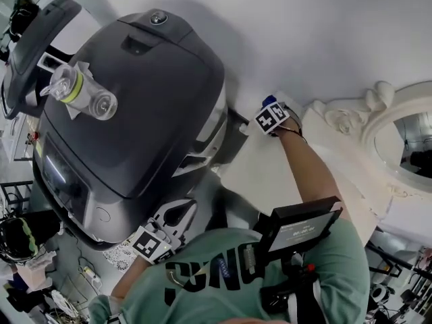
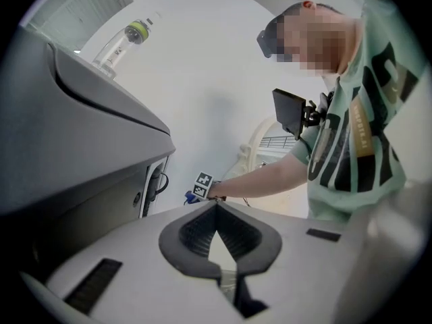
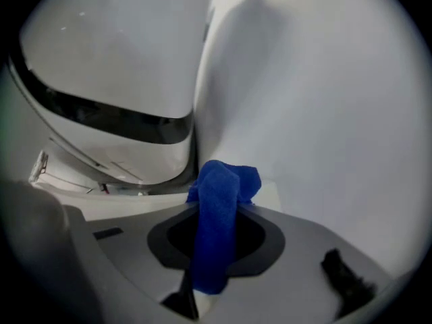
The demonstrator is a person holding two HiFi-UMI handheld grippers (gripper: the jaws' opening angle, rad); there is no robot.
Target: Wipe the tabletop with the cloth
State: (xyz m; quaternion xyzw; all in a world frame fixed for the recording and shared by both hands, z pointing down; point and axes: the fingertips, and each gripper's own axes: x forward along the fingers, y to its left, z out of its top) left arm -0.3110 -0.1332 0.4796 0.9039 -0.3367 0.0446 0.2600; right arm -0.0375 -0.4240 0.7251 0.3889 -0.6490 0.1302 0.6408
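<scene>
A blue cloth hangs bunched between the jaws of my right gripper, which is shut on it. In the head view this gripper is at the far corner of the cream tabletop, close to the wall, and a bit of the cloth shows past its marker cube. The left gripper view also catches that cube and the cloth. My left gripper is shut with nothing in it. It is held low at the near side, beside the big machine.
A large dark grey machine fills the left, right against the tabletop's edge. A clear bottle with a yellow-green band lies on top of it. An ornate white mirror frame stands at the right. A white wall runs behind.
</scene>
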